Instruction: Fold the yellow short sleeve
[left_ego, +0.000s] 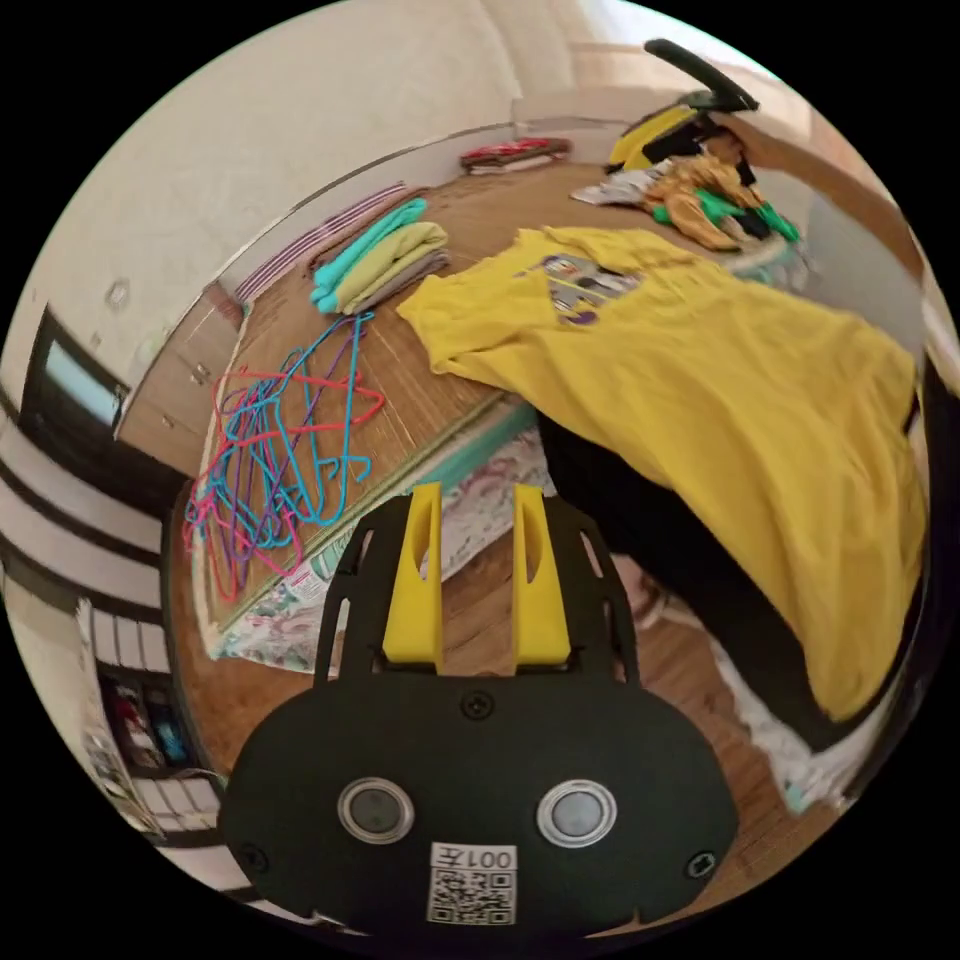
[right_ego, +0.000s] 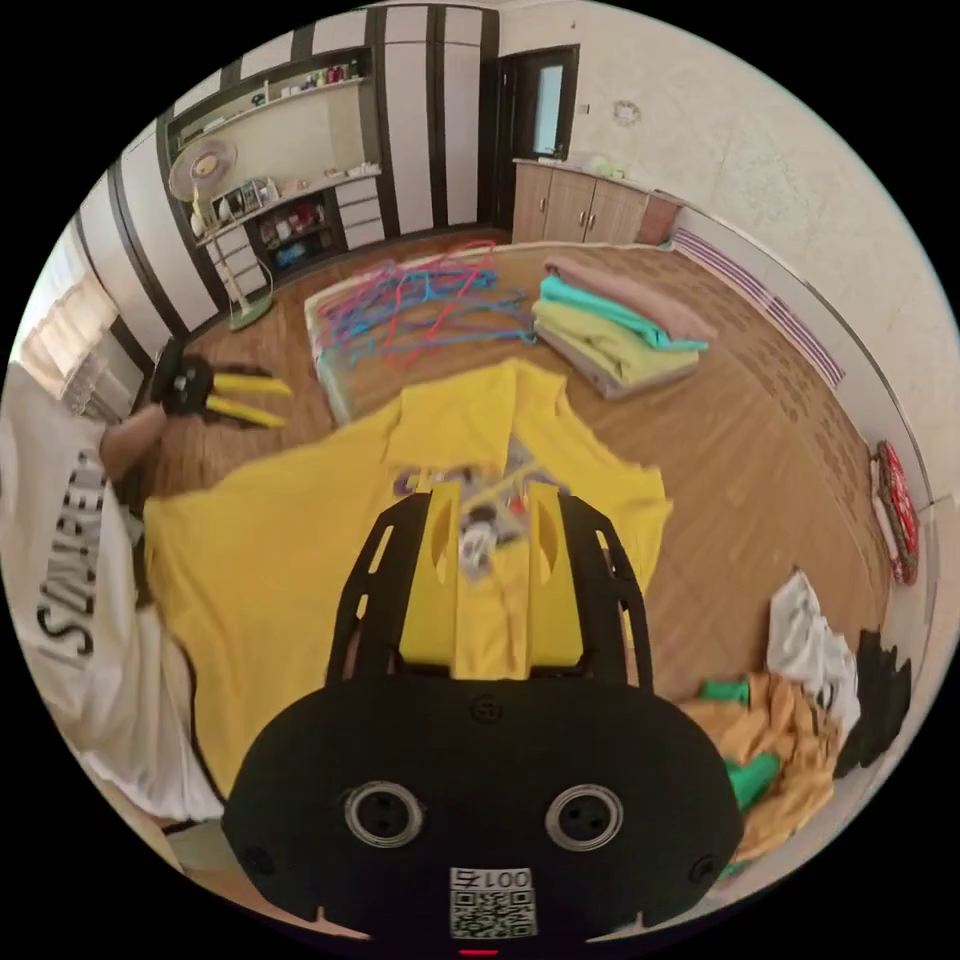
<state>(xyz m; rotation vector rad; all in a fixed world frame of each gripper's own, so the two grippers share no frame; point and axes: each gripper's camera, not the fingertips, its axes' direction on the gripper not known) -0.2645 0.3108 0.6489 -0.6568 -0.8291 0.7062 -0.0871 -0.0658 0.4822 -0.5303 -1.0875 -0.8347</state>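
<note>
Pale textured wall (right_ego: 800, 180) along the far side of a bed covered with a woven brown mat (right_ego: 760, 430). Wooden plank floor (right_ego: 280, 340) beyond. Low wooden cabinet (right_ego: 575, 205) in the corner beside a dark door (right_ego: 545, 110). Black-and-white striped wall unit (right_ego: 420, 120) with cluttered shelves (right_ego: 290, 215). Standing fan (right_ego: 205, 180) near the shelves. Bright daylight from a window (right_ego: 60, 330) at the edge, washing out that side

Yellow short sleeve (right_ego: 300, 530) spread flat on mat, printed side up.
</note>
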